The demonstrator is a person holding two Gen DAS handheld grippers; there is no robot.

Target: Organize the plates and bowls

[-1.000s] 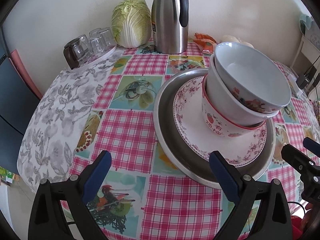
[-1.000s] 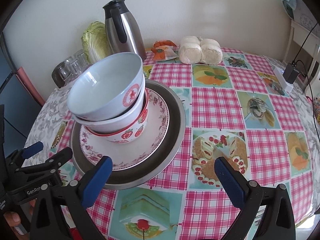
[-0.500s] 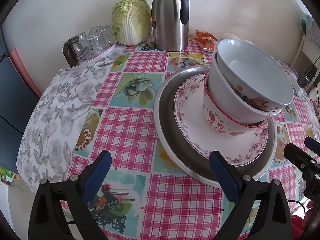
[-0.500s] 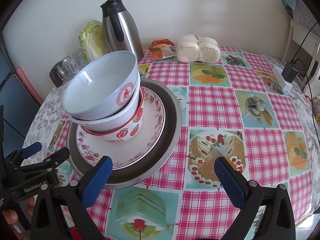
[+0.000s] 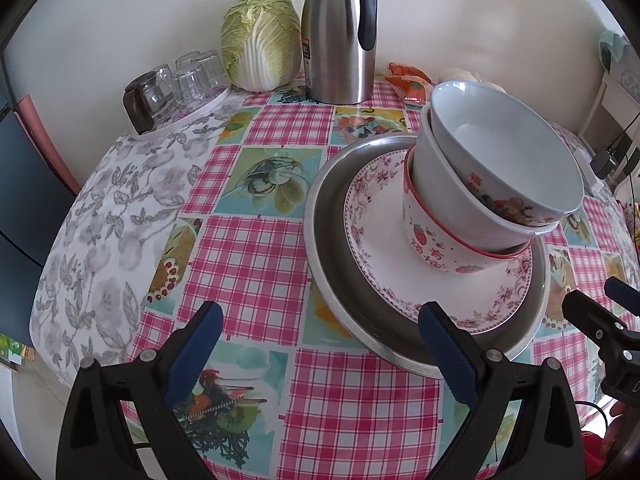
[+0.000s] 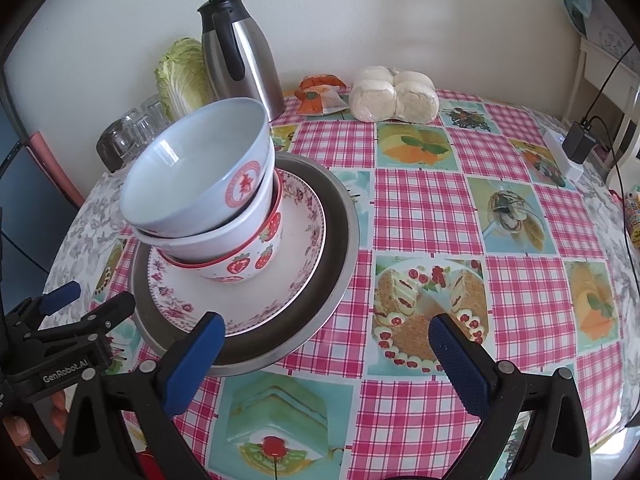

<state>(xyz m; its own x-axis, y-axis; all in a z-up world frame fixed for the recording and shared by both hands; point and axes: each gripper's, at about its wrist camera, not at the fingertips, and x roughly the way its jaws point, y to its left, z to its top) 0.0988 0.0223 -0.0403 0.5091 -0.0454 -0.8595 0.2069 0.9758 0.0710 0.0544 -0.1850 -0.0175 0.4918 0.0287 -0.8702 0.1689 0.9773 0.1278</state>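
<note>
Checked pink oilcloth covers the round surface, with a grey floral cloth under it at the left edge. Nearest, low in each view, both tongs stand wide and hold nothing: left tongs, right tongs. Just beyond them, right of centre in the left view, sits the stack: steel pan, floral plate inside it, then a strawberry bowl, a white bowl and a pale blue bowl, nested largest-base-down, presumably for stability. The upper bowls lean, so the nesting looks incomplete. Farther back, upper frame, stand glasses, a cabbage and a thermos jug. Only the right view shows the wrapped buns and a charger; the left view alone shows the full glass tray.
</note>
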